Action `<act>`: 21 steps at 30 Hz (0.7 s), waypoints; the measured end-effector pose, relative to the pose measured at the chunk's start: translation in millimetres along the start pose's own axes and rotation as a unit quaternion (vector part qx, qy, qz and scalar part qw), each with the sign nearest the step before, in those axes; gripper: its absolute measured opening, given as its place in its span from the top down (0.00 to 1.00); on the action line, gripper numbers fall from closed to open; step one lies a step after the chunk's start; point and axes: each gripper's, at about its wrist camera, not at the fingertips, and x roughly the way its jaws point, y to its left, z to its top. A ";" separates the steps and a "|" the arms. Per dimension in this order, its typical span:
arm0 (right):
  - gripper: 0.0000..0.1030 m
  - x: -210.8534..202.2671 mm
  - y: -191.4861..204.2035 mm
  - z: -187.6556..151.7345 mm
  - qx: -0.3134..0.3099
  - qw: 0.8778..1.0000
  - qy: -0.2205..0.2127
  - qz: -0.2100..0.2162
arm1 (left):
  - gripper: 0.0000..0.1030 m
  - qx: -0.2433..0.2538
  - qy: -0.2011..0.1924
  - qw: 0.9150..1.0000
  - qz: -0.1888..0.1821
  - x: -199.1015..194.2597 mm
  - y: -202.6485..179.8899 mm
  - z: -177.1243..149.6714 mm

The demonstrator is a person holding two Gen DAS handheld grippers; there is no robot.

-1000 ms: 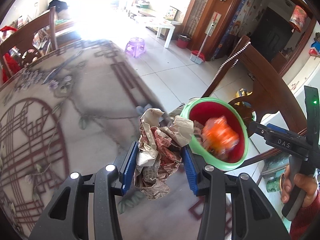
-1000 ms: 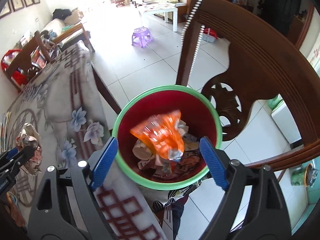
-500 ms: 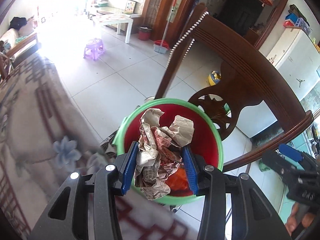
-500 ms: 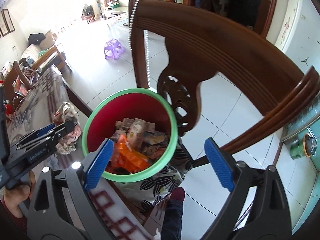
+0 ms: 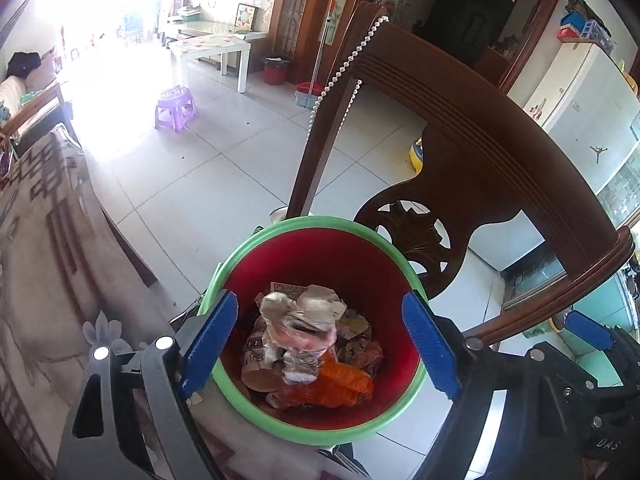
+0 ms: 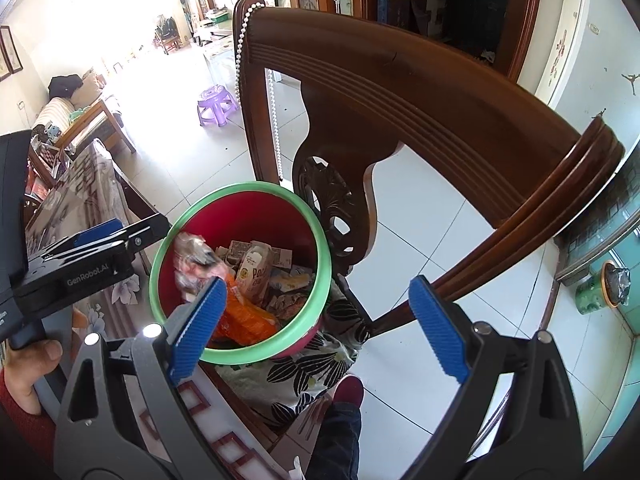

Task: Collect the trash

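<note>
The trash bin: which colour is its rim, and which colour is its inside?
The trash bin has a light green rim and a red inside. It shows best in the left wrist view.

A bin with a green rim (image 5: 240,248) and red inside holds an orange wrapper (image 5: 340,384) and brown-and-white crumpled paper (image 5: 296,320). Blue pads (image 5: 210,336) line black grippers beside a dark brown chair (image 5: 480,160), a black-and-white leaf-print cushion (image 6: 320,364) and a purple stool (image 5: 176,106).

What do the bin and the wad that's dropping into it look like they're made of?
Bin: likely moulded plastic, smooth and slightly glossy, with a green rim and red inside. Wad: crumpled printed paper, matte and creased, motion-blurred, so any pinkish film in it is uncertain. Both grippers are open.
</note>
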 end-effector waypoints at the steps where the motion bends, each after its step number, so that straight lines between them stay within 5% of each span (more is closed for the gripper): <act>1: 0.09 -0.4 2.1 -0.2 -0.001 1.000 -0.001 0.003 | 0.21 -0.002 -0.001 1.000 0.005 -4.9 2.3 -1.7; 5: 0.08 1.3 21.3 -2.1 -0.021 1.000 0.002 0.014 | 0.12 -0.018 -0.011 1.000 0.015 -30.7 20.3 -13.9; 14: 0.07 -27.8 79.5 -32.0 -0.050 0.998 -0.019 0.034 | 0.12 -0.070 -0.056 0.995 0.033 -111.9 73.9 -62.4; 21: 0.05 -79.9 134.1 -56.9 -0.075 0.991 -0.085 0.072 | 0.08 -0.069 -0.174 0.977 0.100 -216.9 103.8 -97.7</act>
